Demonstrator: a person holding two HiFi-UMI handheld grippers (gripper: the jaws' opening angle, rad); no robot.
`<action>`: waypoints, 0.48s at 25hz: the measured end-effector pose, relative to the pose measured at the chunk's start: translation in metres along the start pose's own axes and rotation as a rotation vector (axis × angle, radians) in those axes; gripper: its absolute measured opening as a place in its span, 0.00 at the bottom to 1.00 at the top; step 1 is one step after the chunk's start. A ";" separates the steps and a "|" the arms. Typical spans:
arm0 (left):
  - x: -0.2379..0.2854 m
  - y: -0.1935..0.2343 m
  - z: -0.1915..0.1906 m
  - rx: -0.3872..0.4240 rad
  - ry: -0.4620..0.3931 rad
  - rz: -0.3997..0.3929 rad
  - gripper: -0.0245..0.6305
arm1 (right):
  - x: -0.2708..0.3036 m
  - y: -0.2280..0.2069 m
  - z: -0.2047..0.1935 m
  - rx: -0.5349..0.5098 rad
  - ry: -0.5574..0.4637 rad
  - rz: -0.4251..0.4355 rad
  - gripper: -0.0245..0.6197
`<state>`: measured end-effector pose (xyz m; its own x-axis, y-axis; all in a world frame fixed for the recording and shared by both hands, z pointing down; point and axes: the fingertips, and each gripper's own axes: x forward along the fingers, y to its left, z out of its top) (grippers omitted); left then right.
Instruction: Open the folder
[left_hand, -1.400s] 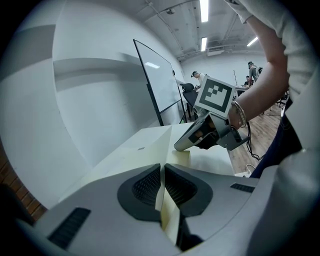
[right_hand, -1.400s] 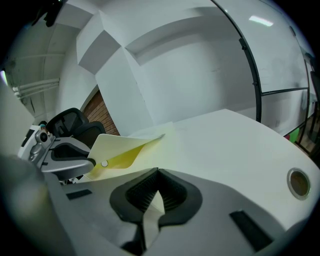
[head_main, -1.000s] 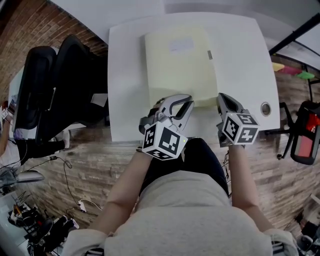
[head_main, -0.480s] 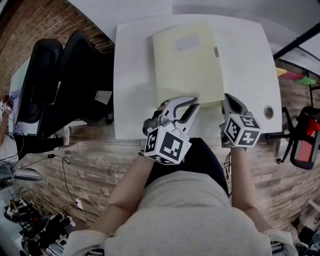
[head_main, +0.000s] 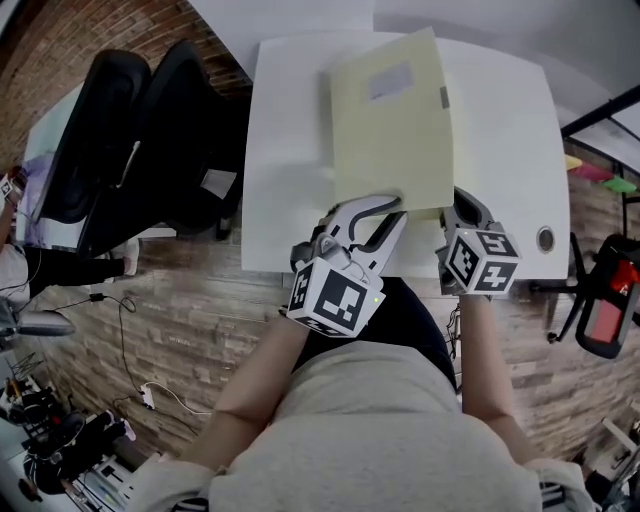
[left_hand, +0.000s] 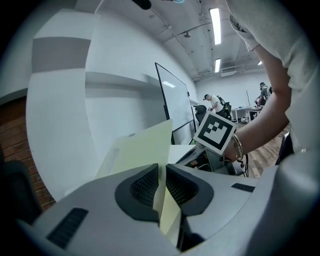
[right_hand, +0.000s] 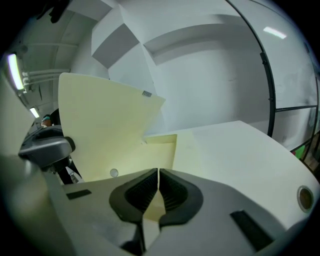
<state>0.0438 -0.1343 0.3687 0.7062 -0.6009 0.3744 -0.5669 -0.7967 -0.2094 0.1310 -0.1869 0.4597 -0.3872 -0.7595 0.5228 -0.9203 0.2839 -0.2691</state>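
Observation:
A pale yellow folder (head_main: 392, 125) lies on the white table (head_main: 290, 170). Its front cover (right_hand: 102, 127) is tilted up off the inner leaf (right_hand: 162, 147), with a grey label (head_main: 390, 80) on top. My left gripper (head_main: 385, 212) is shut on the cover's near edge, and the thin yellow sheet (left_hand: 167, 212) shows pinched between its pads (left_hand: 145, 186). My right gripper (head_main: 456, 205) is shut on the folder's lower leaf at the near right corner, with yellow sheet (right_hand: 152, 210) between its pads (right_hand: 172, 192). The right gripper's marker cube (left_hand: 215, 131) shows beside the left one.
Two black office chairs (head_main: 130, 140) stand left of the table. A round cable grommet (head_main: 545, 238) sits in the table's near right corner. A red and black object (head_main: 605, 300) is on the floor at the right. A whiteboard (left_hand: 172, 107) and people stand far behind.
The left gripper has risen with the cover's near edge, so the cover has swung up from flat to tilted. The right gripper has shifted a little along the near edge.

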 end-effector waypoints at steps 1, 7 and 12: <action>-0.003 0.002 0.001 -0.007 -0.003 0.005 0.12 | 0.002 0.005 0.001 -0.006 0.000 0.011 0.07; -0.024 0.017 0.000 -0.056 -0.021 0.040 0.12 | 0.018 0.039 0.005 -0.044 0.013 0.073 0.07; -0.037 0.023 0.001 -0.101 -0.038 0.077 0.12 | 0.023 0.063 0.007 -0.083 0.022 0.127 0.07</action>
<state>0.0050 -0.1306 0.3497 0.6734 -0.6637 0.3257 -0.6587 -0.7386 -0.1432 0.0641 -0.1906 0.4487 -0.5010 -0.7014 0.5071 -0.8650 0.4251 -0.2667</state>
